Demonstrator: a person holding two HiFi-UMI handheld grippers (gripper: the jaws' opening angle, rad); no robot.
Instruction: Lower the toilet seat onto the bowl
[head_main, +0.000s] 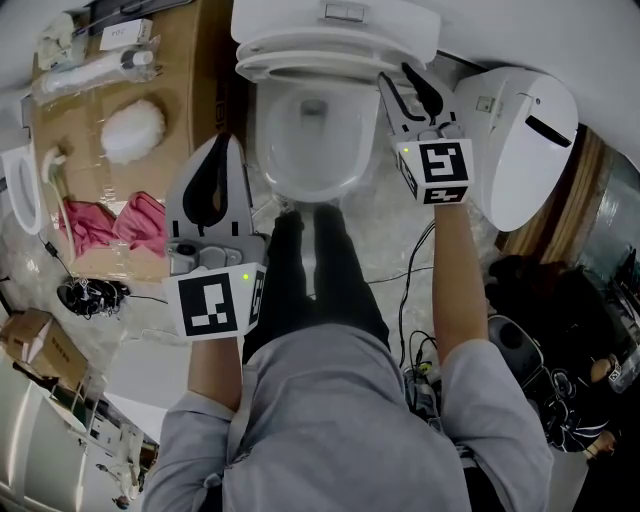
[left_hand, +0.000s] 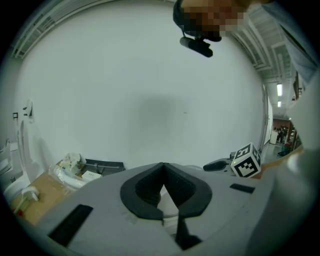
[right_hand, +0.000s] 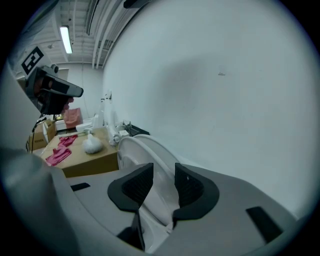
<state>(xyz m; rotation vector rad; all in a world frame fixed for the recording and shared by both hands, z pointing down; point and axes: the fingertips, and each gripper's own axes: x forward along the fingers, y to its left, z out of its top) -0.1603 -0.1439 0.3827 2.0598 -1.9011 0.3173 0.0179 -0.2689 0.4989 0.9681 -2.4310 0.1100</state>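
Note:
The white toilet seat (head_main: 300, 62) stands raised against the tank, above the open bowl (head_main: 310, 140). My right gripper (head_main: 402, 78) is at the seat's right edge. In the right gripper view its jaws (right_hand: 163, 175) stand wide, and the seat's rim (right_hand: 142, 150) runs up between the pads, which do not visibly press on it. My left gripper (head_main: 224, 145) hangs left of the bowl, apart from the toilet. Its tips (left_hand: 163, 167) meet, with nothing held, and it points at a bare wall.
A cardboard box (head_main: 190, 90) to the left carries a white fluffy brush (head_main: 133, 130) and a pink cloth (head_main: 120, 222). Another white toilet lid unit (head_main: 525, 140) stands at the right. Cables (head_main: 415, 290) lie on the floor by the person's legs.

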